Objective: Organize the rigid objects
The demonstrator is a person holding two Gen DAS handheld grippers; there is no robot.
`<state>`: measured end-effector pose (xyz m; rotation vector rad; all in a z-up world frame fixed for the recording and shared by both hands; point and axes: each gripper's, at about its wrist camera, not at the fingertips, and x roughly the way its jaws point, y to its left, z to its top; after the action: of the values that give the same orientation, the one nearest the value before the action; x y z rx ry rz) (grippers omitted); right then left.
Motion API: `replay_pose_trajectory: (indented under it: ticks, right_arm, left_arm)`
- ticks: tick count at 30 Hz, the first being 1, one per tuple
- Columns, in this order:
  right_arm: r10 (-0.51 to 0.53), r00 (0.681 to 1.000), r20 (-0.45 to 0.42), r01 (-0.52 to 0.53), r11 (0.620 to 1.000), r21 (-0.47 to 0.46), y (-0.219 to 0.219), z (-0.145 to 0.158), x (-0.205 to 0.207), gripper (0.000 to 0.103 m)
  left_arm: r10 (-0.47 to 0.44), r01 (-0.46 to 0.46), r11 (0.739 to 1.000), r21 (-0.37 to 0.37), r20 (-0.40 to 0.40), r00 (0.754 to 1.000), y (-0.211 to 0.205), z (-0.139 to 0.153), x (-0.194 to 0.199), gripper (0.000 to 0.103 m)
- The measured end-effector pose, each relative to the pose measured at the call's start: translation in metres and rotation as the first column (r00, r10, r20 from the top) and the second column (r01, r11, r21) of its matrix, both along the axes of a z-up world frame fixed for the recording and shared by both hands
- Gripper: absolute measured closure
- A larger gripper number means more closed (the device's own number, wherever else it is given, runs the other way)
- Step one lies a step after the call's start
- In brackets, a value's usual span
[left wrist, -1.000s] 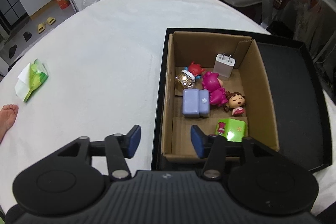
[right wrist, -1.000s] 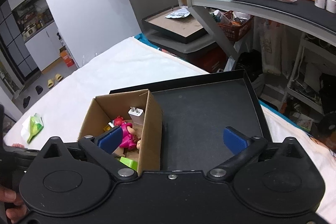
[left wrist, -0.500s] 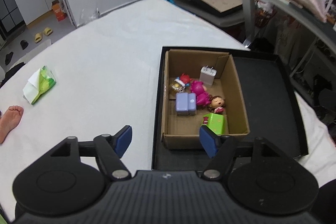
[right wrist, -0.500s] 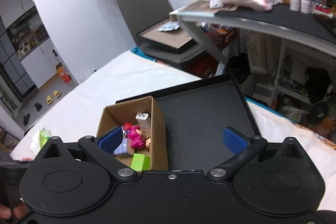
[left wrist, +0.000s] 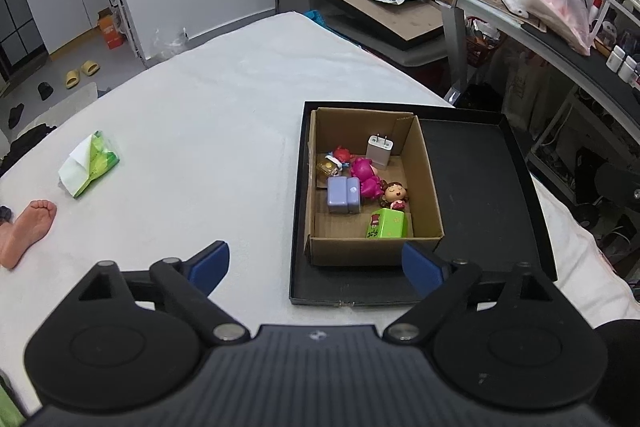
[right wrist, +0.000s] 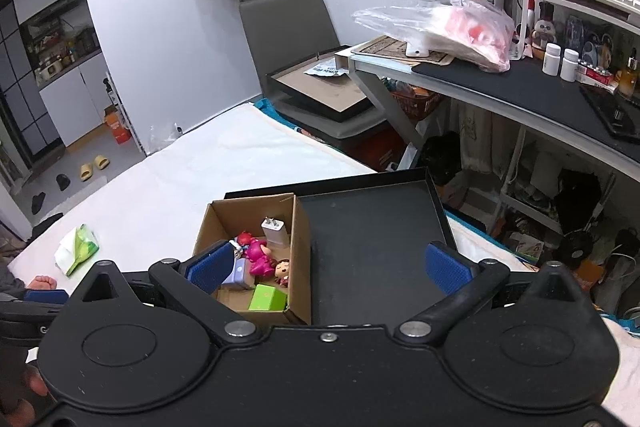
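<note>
A cardboard box stands in the left half of a black tray on a white bed. Inside lie a white charger, a pink figure, a lilac block, a doll with brown hair, a green box and a small red toy. My left gripper hangs open, high above and short of the box, holding nothing. My right gripper is open too, above the tray, with the box behind its left finger.
A green tissue pack lies on the bed at left, and a person's bare foot rests near the left edge. A chair with a framed tray stands beyond the bed. A cluttered desk runs along the right.
Both grippers have risen and drawn back from the box, so it looks smaller and farther. My left gripper's fingers have spread wider apart. The objects in the box have not moved.
</note>
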<state>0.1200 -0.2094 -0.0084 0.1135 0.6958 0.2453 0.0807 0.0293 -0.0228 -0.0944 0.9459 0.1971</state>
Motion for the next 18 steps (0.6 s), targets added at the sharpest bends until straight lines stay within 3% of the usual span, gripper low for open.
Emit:
replay_pose_trajectory:
  ticks: [18]
  right_arm:
    - [0.005,1.0,-0.01,-0.005,1.0,0.015,-0.013,0.008,-0.031,0.0]
  left_arm:
    - [-0.054,0.055,0.998,-0.02,0.067,0.996,-0.012,0.03,-0.046,0.008]
